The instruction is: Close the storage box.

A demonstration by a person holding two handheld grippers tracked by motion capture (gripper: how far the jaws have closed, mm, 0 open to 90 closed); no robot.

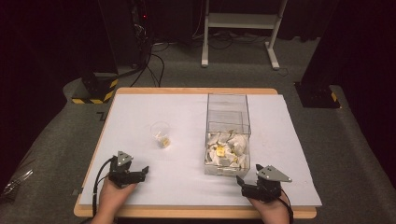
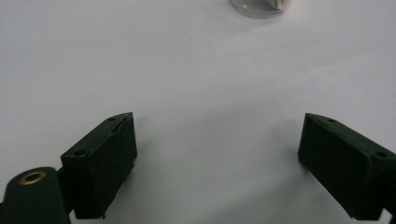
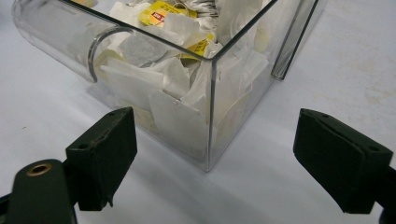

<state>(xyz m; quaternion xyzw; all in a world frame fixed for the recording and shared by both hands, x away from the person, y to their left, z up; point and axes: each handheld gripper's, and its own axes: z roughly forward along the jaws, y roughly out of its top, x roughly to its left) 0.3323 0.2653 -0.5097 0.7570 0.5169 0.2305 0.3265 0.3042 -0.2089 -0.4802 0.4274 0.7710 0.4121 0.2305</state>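
A clear plastic box (image 1: 227,140) stands right of the table's middle, its near half heaped with white tea bags (image 1: 224,150), some with yellow tags. A small clear cup (image 1: 160,134) with a tea bag in it stands left of the box. My left gripper (image 1: 142,173) rests near the front left, jaws open over bare white surface (image 2: 201,70), with the cup's base (image 2: 257,7) farther ahead. My right gripper (image 1: 248,173) sits just in front of the box, open with nothing between its fingers. In the right gripper view the box's near corner (image 3: 212,107) lies straight ahead of those open jaws (image 3: 214,116).
A white sheet (image 1: 187,107) covers the wooden table (image 1: 196,91). Beyond it on the grey carpet stand a white frame's legs (image 1: 273,56), cables, and dark stands with black-and-yellow bases (image 1: 95,91) at both back corners.
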